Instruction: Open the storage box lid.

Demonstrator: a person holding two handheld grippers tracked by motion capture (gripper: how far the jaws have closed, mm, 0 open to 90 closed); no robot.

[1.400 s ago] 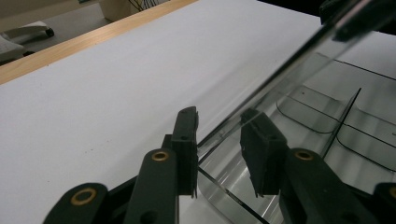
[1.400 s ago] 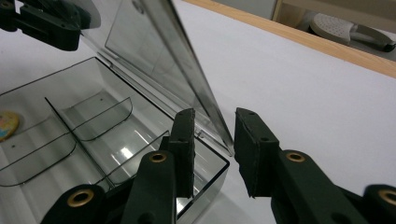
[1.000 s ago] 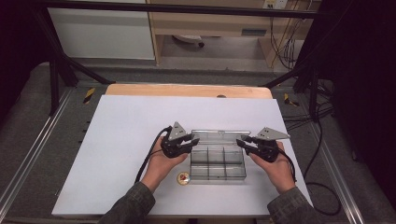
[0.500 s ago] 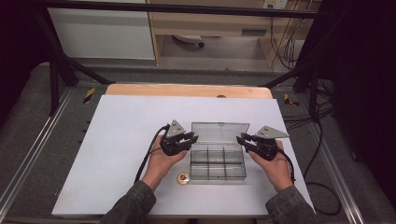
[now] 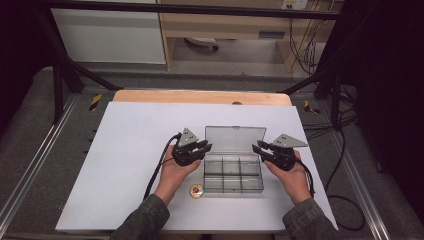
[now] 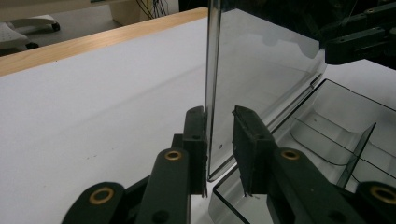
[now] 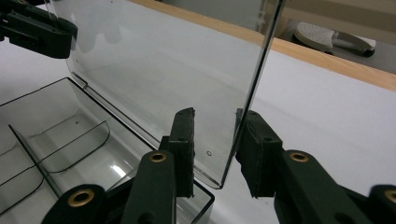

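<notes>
- The clear compartment box [image 5: 233, 174] sits at lower centre of the high view on the white worktop [image 5: 130, 150], its lid [image 5: 235, 141] already swung upright.
- The left gripper [image 6: 219, 140] straddles the lid's edge, jaws partly spread and just closing; one pad seems to touch it.
- The right gripper [image 7: 217, 140] straddles the opposite edge, not pinching.
- Left to do, likely: lay the lid fully back; the compartments look empty.
</notes>
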